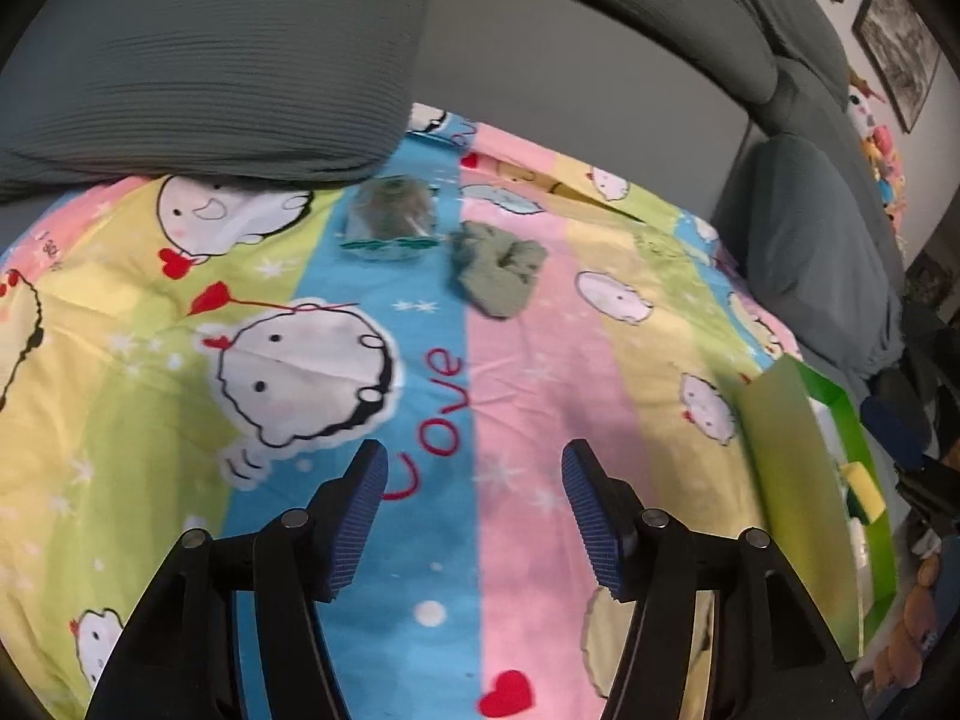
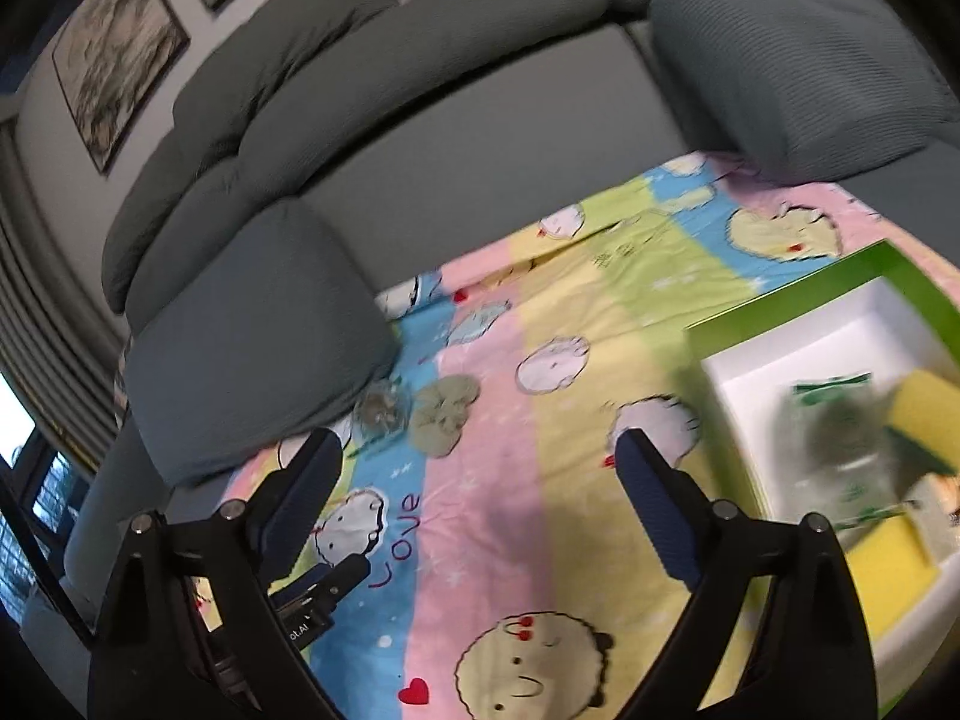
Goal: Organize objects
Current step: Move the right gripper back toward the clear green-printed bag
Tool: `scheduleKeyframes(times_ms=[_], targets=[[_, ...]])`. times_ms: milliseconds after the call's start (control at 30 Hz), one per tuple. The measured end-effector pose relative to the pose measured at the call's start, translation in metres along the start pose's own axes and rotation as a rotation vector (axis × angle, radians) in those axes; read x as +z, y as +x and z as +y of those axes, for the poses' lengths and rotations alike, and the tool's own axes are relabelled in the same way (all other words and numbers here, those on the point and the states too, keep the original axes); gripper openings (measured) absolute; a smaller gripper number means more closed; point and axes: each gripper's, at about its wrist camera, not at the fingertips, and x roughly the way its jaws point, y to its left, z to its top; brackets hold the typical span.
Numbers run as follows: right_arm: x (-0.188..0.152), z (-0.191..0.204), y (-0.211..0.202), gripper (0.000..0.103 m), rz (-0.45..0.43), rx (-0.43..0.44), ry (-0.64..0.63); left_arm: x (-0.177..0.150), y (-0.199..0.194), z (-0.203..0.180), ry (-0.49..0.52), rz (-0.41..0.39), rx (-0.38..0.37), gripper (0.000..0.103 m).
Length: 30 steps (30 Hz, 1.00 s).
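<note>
In the left wrist view my left gripper is open over the cartoon-print sheet, with nothing between its blue pads. Ahead of it lie a crumpled green cloth and a clear packet with a dark scourer, side by side. My right gripper is open wide and empty above the same sheet. The cloth and the packet lie beyond its left finger. To its right stands a green box with a white inside, holding a yellow sponge and a clear packet.
Grey sofa cushions border the sheet at the back, and one cushion lies close to the packet. The green box sits at the sheet's right edge in the left wrist view. Soft toys lie far right, and framed pictures hang on the wall.
</note>
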Motion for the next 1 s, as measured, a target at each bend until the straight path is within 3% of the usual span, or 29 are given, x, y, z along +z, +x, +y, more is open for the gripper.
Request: scheduleKeyframes(times_ms=[100,233,367,600,700,767,867,1000], targets=[[-0.008,0.010,0.021,0.092,0.034,-0.035,-0.014,-0.001,0.006,0.008,-0.015,0.006,0.010,0.061],[-0.018,0.014,0.054,0.092,0.053,-0.203,-0.053,-0.003,0.020,0.019,-0.027,0.044,0.072,0.061],[-0.028,0.012,0.078,0.092,0.099,-0.279,-0.096,-0.005,0.032,0.028,-0.030,0.074,0.104,0.061],[-0.047,0.003,0.111,0.092,0.198,-0.360,-0.150,-0.009,0.044,0.027,0.028,0.072,0.158,0.063],[-0.051,-0.005,0.123,0.092,0.242,-0.316,-0.091,-0.011,0.049,0.023,0.060,0.060,0.157,0.075],[-0.055,-0.009,0.131,0.092,0.271,-0.306,-0.062,-0.011,0.054,0.019,0.101,0.050,0.191,0.076],[-0.060,-0.001,0.135,0.093,0.246,-0.352,-0.149,-0.014,0.060,0.010,0.165,0.039,0.233,0.083],[-0.070,0.009,0.146,0.099,0.269,-0.401,-0.283,-0.012,0.062,0.014,0.147,0.041,0.218,0.085]])
